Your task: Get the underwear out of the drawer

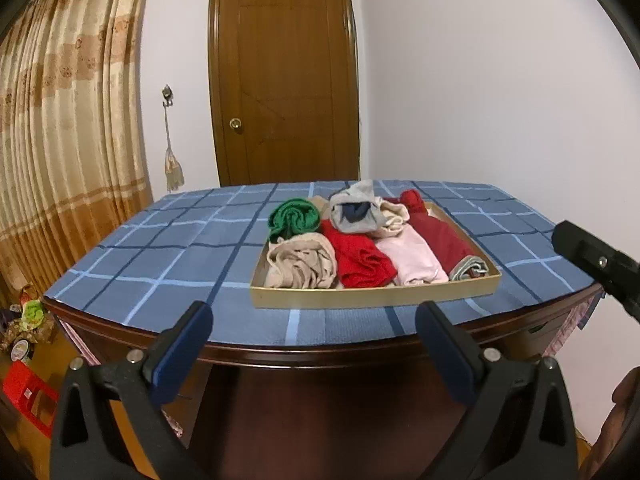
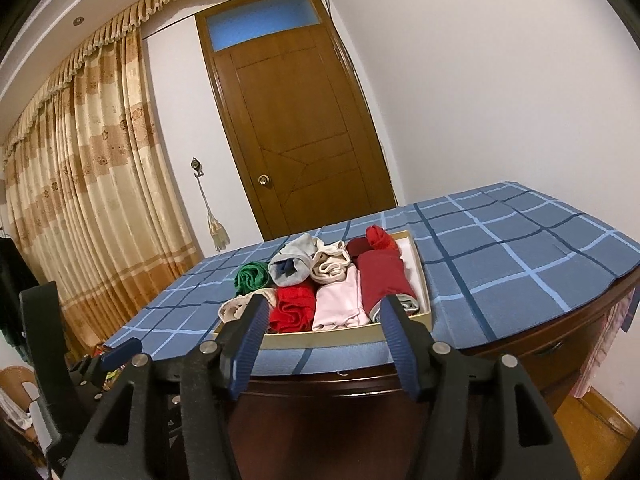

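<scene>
A shallow tan drawer tray (image 1: 372, 292) (image 2: 340, 338) sits on the blue checked table. It holds several rolled underwear: beige (image 1: 300, 264), bright red (image 1: 360, 260) (image 2: 292, 306), pink (image 1: 412, 258) (image 2: 340, 304), dark red (image 1: 440, 240) (image 2: 384, 276), green (image 1: 294, 218) (image 2: 252, 276) and grey (image 1: 356, 208) (image 2: 292, 264). My left gripper (image 1: 314, 322) is open and empty, short of the table's front edge. My right gripper (image 2: 324, 316) is open and empty, just before the tray's front wall. The right gripper's body shows at the right edge of the left wrist view (image 1: 592, 256).
The blue checked tablecloth (image 1: 172, 248) (image 2: 520, 248) covers a dark wooden table with a curved front edge. A brown door (image 1: 284, 80) and a tan curtain (image 1: 60, 140) stand behind. A red crate (image 1: 28, 400) and clutter lie on the floor at left.
</scene>
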Available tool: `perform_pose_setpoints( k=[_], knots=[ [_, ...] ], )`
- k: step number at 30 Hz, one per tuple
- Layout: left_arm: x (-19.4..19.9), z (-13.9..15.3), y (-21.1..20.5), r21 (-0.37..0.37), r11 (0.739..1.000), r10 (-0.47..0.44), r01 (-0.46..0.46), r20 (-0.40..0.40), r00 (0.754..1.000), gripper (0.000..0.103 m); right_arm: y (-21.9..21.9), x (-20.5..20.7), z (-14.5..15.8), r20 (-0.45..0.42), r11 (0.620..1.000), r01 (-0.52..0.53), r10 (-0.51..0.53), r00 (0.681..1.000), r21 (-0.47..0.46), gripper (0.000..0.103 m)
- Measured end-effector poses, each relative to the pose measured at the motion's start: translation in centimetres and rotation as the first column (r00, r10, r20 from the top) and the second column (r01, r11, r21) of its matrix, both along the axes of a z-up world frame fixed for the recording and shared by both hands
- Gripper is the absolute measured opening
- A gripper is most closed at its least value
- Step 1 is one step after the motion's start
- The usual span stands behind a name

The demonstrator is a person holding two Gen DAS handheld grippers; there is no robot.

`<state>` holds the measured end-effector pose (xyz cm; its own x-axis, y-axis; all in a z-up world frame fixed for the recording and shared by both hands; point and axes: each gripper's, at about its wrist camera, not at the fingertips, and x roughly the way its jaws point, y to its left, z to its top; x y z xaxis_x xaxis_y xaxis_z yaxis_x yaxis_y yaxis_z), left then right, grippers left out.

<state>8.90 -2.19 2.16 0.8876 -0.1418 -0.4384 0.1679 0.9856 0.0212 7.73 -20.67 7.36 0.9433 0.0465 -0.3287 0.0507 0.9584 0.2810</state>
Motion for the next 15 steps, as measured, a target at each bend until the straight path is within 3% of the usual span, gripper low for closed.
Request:
perform_pose_setpoints(
  k=[15],
  knots=[
    [-0.6, 0.5, 1.1, -0.025, 0.999, 0.038, -0.037, 0.018, 0.999, 0.103, 1.2, -0.9, 0.8, 0.04, 0.999, 0.002, 0.0, 0.999, -0.046, 0.062]
  ],
)
